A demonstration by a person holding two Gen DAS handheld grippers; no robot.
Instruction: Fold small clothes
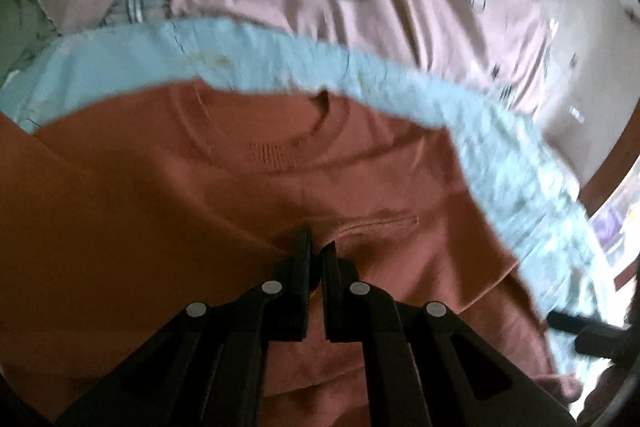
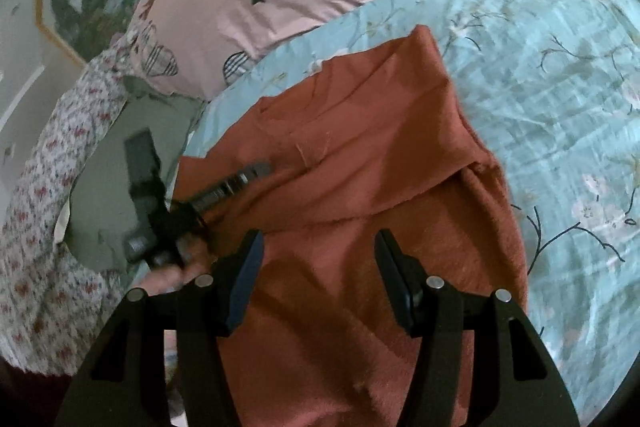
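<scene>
Right wrist: one rust-orange garment, two grippers.

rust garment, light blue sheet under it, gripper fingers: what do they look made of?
Rust garment: soft matte knit, probably cotton jersey or fleece; fuzzy surface, stitched seams, limp folds.
Light blue sheet: thin woven fabric, likely cotton, floral print, fine creases.
Fingers: rigid matte black plastic, possibly printed; sharp edges, ridged inner faces, hard to confirm.

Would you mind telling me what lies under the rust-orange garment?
The rust-orange garment lies on a light blue floral sheet, which shows past its edges, with pink heart-print bedding beyond. Whatever sits directly beneath the garment's middle is covered.
</scene>
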